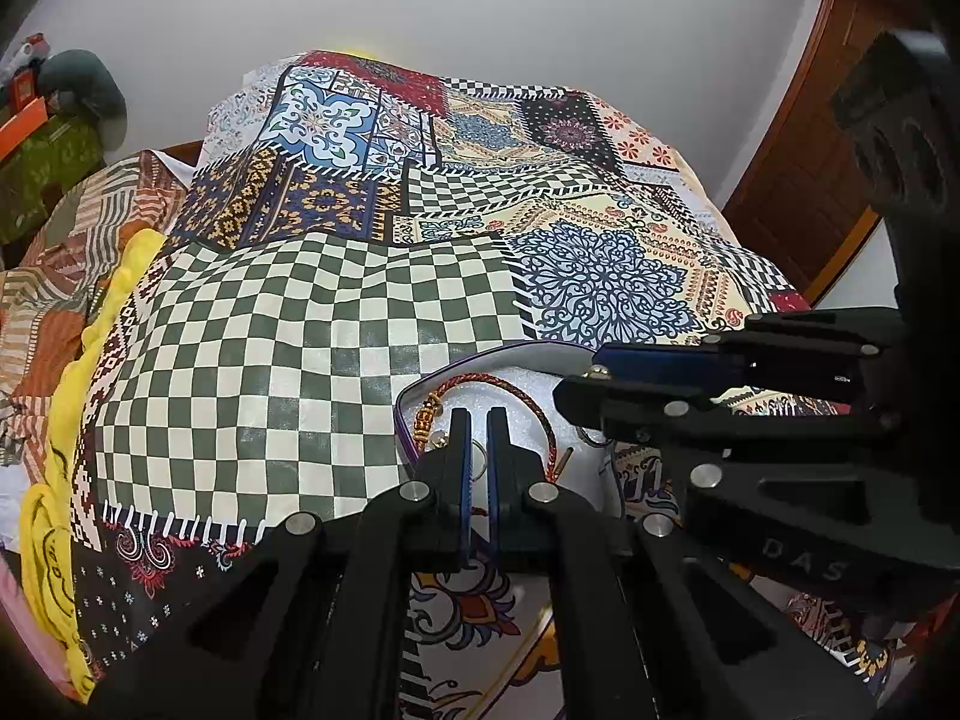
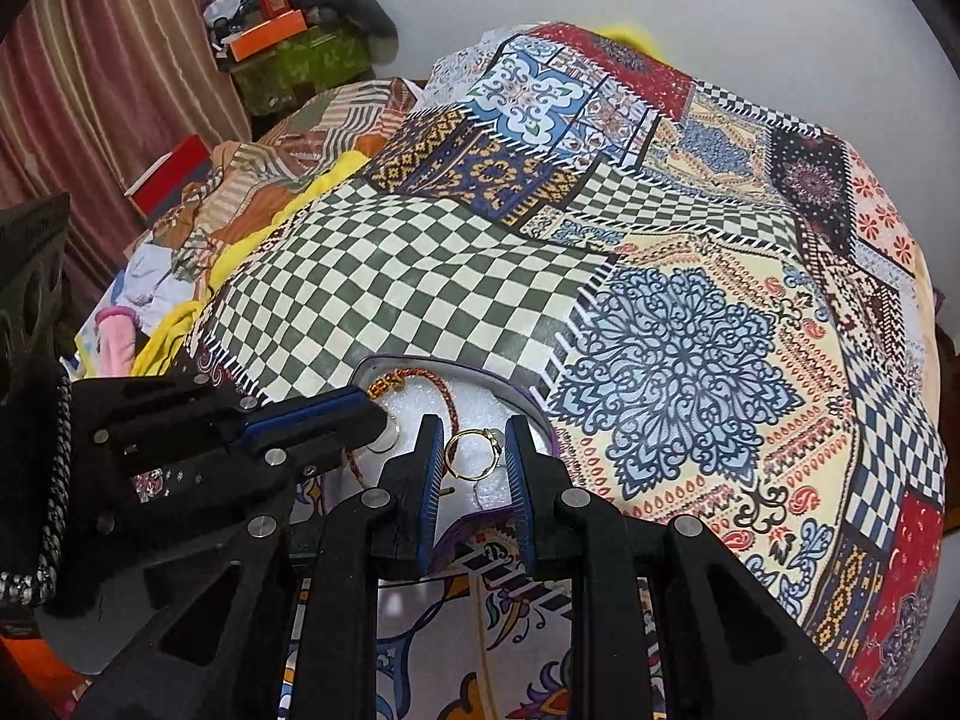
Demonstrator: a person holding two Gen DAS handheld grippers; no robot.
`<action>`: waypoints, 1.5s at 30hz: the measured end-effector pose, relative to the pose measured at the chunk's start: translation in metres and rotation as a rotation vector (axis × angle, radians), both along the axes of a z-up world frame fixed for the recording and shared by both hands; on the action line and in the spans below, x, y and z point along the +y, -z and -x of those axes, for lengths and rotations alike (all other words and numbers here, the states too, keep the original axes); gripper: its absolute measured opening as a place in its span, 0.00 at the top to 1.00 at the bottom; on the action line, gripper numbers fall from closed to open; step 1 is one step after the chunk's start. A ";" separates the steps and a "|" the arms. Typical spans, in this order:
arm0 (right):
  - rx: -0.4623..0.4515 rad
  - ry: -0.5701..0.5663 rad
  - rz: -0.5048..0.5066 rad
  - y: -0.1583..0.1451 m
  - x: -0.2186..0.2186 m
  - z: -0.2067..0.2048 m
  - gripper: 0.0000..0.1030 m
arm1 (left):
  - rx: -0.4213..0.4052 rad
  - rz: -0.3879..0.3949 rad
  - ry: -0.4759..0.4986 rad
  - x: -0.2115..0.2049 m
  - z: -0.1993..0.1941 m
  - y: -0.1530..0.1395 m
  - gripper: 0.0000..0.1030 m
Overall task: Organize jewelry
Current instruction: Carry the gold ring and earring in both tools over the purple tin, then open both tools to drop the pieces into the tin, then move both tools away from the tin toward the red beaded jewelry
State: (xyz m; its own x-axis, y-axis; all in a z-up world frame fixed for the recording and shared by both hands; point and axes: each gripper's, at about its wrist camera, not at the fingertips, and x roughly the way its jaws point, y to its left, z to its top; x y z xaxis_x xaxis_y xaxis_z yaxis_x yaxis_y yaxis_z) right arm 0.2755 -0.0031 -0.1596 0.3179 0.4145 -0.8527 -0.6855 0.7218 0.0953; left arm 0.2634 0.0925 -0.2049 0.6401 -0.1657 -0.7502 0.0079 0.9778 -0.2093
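On the bed, a white-lined tray [image 2: 522, 414] holds a gold ring [image 2: 471, 455] and a red cord bracelet [image 1: 543, 420]. Right gripper [image 2: 471, 468] brackets the ring, jaws wide; left gripper [image 1: 478, 450] hovers, jaws narrow, empty. Risk — closing pads could flick the thin ring off the foam.

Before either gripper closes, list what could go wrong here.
1. The right gripper straddles the gold ring; its pads could flick it off the white tray.
2. The left gripper hangs narrowly open over a silver ring, beside the red braided bracelet, and may snag it.
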 end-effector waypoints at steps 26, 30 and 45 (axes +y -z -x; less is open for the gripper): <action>-0.141 0.037 -0.030 -0.043 -0.022 0.019 0.62 | -0.071 -0.117 -0.097 0.015 0.041 -0.039 0.69; -0.178 0.070 -0.060 -0.061 -0.040 0.025 0.62 | -0.098 -0.121 -0.090 0.008 0.048 -0.055 0.68; -0.256 0.141 -0.072 -0.078 -0.095 0.059 0.62 | -0.102 -0.093 -0.011 -0.042 0.067 -0.069 0.63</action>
State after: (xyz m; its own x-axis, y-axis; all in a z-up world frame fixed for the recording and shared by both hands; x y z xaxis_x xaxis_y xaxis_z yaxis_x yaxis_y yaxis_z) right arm 0.2169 -0.0982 -0.0817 0.5780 0.4072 -0.7072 -0.5870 0.8095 -0.0136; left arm 0.1968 0.0508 -0.1358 0.7156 -0.0908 -0.6926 0.0133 0.9931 -0.1164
